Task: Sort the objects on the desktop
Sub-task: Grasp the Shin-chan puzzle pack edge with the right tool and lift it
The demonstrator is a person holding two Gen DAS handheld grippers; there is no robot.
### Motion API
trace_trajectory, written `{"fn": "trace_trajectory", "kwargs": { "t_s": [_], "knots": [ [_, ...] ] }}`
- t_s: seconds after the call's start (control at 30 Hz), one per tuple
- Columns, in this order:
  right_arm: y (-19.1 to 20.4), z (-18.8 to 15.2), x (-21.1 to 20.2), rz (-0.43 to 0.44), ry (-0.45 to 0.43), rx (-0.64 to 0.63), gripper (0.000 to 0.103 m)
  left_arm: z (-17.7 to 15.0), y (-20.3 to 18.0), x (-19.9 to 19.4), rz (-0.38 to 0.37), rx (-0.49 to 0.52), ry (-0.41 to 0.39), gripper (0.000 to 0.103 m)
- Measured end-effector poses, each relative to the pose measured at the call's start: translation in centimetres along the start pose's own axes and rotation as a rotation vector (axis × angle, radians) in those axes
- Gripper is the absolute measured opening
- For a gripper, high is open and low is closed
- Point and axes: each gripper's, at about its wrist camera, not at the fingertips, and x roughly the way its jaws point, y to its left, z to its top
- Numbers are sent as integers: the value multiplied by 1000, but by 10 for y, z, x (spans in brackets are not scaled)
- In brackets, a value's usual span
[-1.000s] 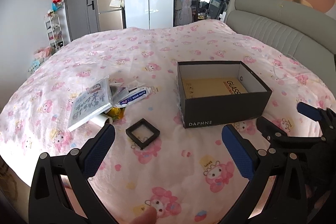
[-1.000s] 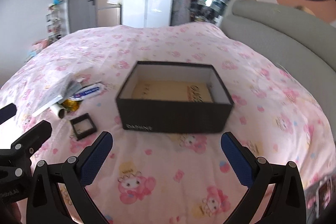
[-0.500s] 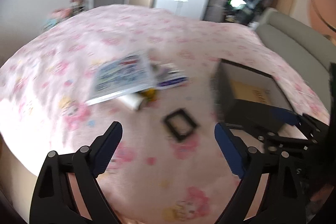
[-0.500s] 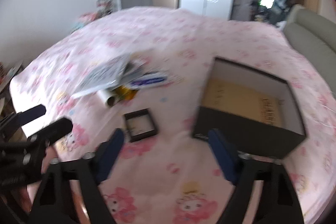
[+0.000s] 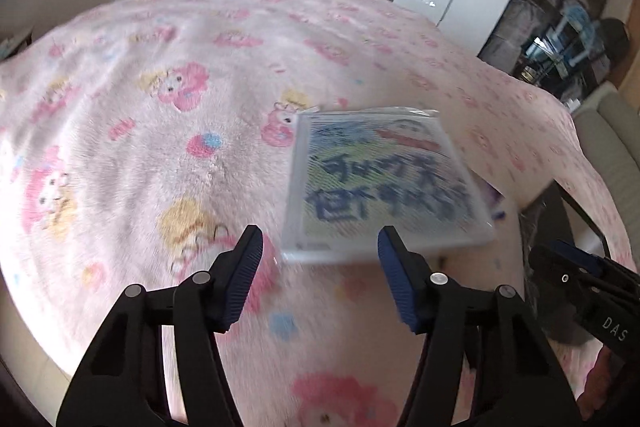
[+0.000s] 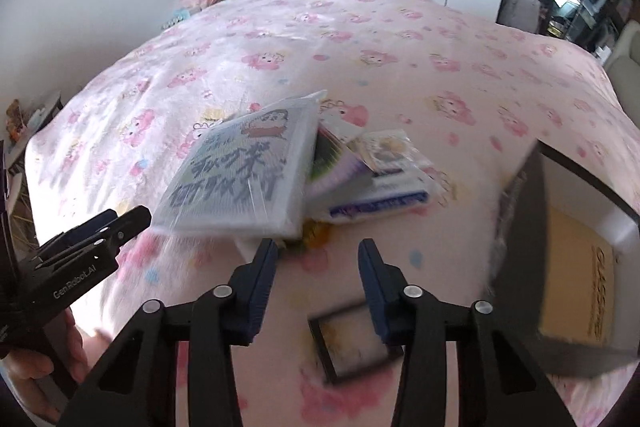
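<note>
Presently, left wrist view: left gripper (image 5: 320,259) noses down toward the shrink-wrapped comic book (image 5: 380,183) lying on the pink cartoon-print bed (image 5: 160,67). Jaws closing, nothing between them yet; the book's near edge sits just beyond the tips. Cover lettering is blue and blurred, unreadable. Right gripper (image 5: 576,267) shows at the right edge, marked "DAS".

Right wrist view: right gripper (image 6: 316,263) jaws closing on empty air, aimed near the book's (image 6: 240,179) lower corner, which rests tilted on a pile: a blue-and-white tube or packet (image 6: 380,203), a small card packet (image 6: 384,147), something yellow (image 6: 316,235) beneath. Small black frame (image 6: 352,343) lies behind the tips. Black shoebox (image 6: 520,227) stands open toward the bed's right edge, a yellow sheet inside reading "GLASS…". Left gripper (image 6: 108,223) carries "GenRobot.AI".

Risks, as I judge them: slick wrap could slip from the pads; a lift may drag or scatter the pile underneath; jaws closing early could miss the edge.
</note>
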Motion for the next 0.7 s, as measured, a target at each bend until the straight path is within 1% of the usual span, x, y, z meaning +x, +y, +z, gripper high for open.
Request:
{"fn": "trace_trajectory", "kwargs": {
  "t_s": [0.1,0.13,0.2,0.27,0.3,0.33,0.37,0.4,0.43,0.47,0.5,0.53,0.57,0.6,0.63,0.67,0.7],
  "knots": [
    [6,15,21,63,26,3,38,7,13,21,-38,-65,34,61],
    [7,19,28,68,34,5,38,8,17,28,-48,-83,50,62],
    [8,24,42,87,56,15,38,8,20,46,-60,-98,86,70],
    [10,26,56,114,85,30,38,6,21,58,-71,-109,112,73],
    [10,27,63,128,99,36,38,3,21,64,-80,-117,126,72],
    [13,27,64,124,94,26,37,1,22,68,-91,-123,133,70],
    [15,26,65,121,90,16,35,0,21,67,-104,-124,130,58],
    [16,26,62,118,81,9,30,0,18,65,-106,-112,124,53],
    [17,25,59,115,71,2,29,-1,13,61,-97,-92,115,53],
    [18,24,56,113,62,-4,29,-2,8,58,-90,-73,105,48],
    [17,24,51,122,56,-4,27,-4,4,55,-91,-57,103,42],
    [17,21,45,129,50,-5,26,-6,0,52,-104,-47,108,39],
    [16,19,41,132,47,-8,25,-10,-5,49,-127,-39,113,31],
    [15,16,36,135,44,-11,24,-14,-11,45,-161,-28,121,28],
    [15,11,31,143,51,-11,24,-17,-18,40,-191,-12,127,28],
    [15,5,26,151,57,-11,24,-21,-24,35,-196,12,125,28],
    [15,0,21,160,63,-11,23,-25,-29,31,-185,38,119,28]
  ]
}}
